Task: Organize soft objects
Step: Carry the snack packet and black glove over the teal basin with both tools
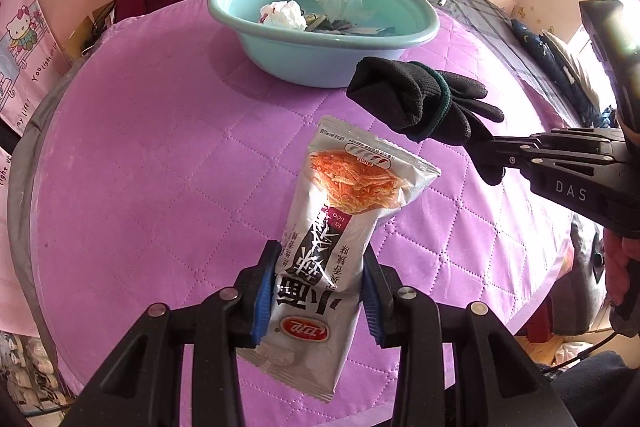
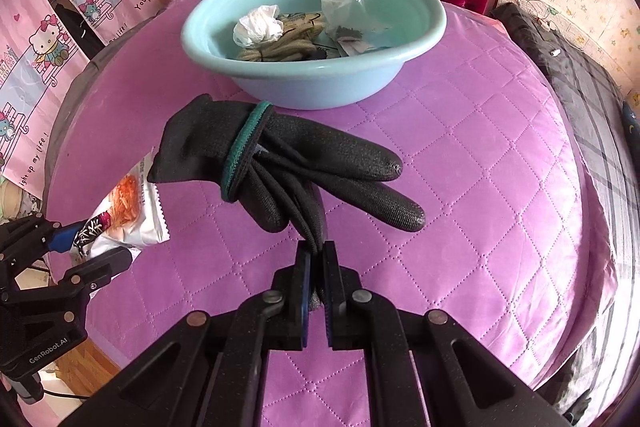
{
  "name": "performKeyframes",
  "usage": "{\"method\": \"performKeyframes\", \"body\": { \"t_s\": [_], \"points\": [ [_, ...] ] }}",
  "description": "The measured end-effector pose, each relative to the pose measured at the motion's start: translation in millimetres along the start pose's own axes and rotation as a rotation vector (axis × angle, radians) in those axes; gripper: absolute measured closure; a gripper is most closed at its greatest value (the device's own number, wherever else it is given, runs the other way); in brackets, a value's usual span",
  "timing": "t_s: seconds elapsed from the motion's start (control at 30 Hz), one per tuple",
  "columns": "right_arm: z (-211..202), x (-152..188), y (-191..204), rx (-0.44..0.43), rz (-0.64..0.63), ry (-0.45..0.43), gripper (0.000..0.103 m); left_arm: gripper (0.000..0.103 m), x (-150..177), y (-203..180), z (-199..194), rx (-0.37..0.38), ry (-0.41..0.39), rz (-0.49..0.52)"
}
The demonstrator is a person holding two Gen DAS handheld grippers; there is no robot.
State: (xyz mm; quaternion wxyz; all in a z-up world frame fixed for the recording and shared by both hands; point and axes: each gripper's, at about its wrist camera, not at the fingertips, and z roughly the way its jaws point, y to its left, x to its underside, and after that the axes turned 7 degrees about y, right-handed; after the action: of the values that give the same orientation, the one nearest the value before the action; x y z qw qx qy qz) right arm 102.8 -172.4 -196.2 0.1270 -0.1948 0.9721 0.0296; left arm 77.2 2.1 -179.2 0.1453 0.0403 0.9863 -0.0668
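In basin point(image 2: 420, 39), items under clear bag point(image 2: 344, 3) hard to ID.

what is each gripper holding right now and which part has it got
The left gripper clamps a snack packet across its lower half. The right gripper pinches the black gloves by a fingertip; the bundle hangs above the quilt.
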Motion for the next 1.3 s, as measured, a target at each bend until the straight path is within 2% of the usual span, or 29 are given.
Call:
{"method": "performKeyframes", "body": {
  "t_s": [0.23,0.57,0.9,1.3],
  "points": [
    [-24.0,6.9,0.1,0.005,0.012,-0.013,0.099,0.062,-4.1,-5.2,-15.7,0.004,-0.032,0.021],
    [-56.1,-5.9,-4.7,0.014,0.030,-0.048,0.099,0.062,-21.4,-11.2,-40.9,0.007,-0.090,0.043],
    [-79.5,-36.6,-9.5,0.011,0.035,-0.074,0.099,0.062,-54.2,-9.3,-56.9,0.002,-0.129,0.042],
    [-90.7,-95.4,-18.5,0.000,0.055,-0.104,0.099,0.062,-113.1,-0.9,-64.4,-0.019,-0.172,0.043]
  ]
}}
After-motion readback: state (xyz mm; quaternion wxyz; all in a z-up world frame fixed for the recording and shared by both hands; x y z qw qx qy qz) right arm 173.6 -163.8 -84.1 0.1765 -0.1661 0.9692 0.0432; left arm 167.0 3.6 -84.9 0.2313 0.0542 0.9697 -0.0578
